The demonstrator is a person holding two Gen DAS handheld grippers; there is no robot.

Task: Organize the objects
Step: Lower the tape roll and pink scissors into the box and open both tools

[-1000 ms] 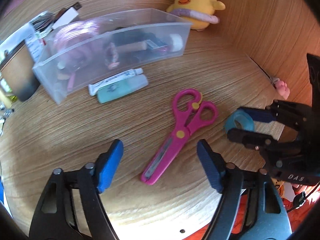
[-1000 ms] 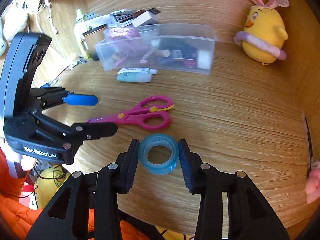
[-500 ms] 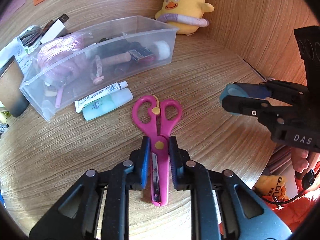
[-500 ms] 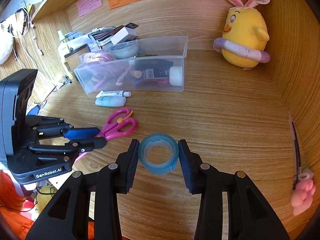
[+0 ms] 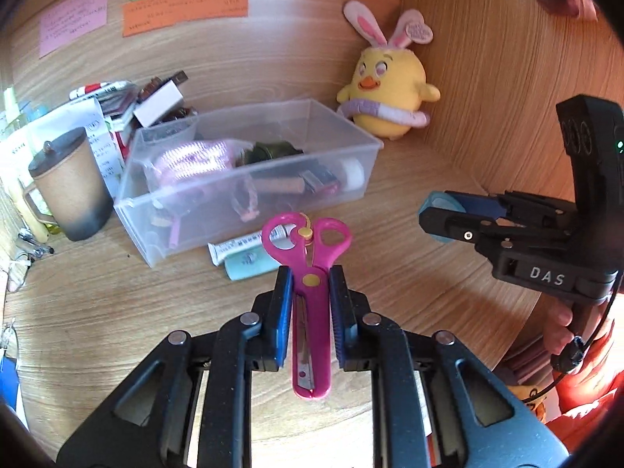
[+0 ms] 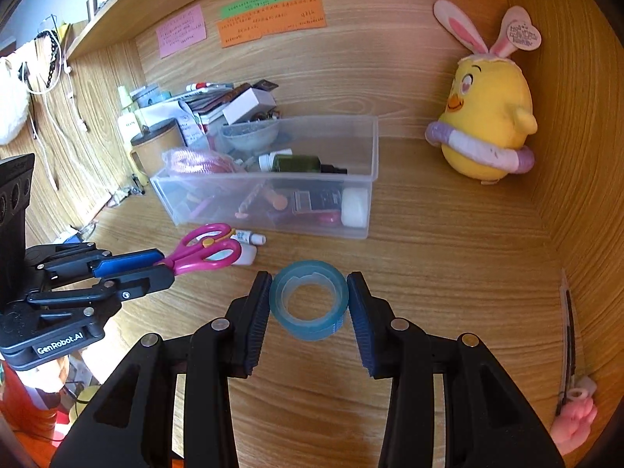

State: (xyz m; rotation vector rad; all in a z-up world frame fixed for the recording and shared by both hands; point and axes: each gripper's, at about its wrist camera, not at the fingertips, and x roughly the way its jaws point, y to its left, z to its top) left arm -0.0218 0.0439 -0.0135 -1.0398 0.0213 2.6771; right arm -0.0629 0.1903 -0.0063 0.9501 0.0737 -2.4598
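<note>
Both grippers loaded, near the clear plastic storage bin (image 6: 362, 156).
Left gripper (image 5: 311, 304) jaws clamp stiff pink plastic scissors (image 5: 310, 292) near the pivot; right gripper (image 6: 308, 304) jaws pinch the light, rigid blue tape roll (image 6: 308, 299) across its rim.

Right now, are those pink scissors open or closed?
Closed. The pink scissors have both handle loops side by side and the blades together, clamped at the pivot in the left gripper.

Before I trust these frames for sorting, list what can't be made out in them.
- Sticky notes: writing too small to read in either view.
- Clear bin: lower contents blur behind its cloudy front wall and overlap, both views.
- Tubes: partly covered by the pink scissors held in the left gripper.
- Pink item: cut off at the right wrist view's dark edge.
- Tape roll in the right gripper: underside hidden.
</note>
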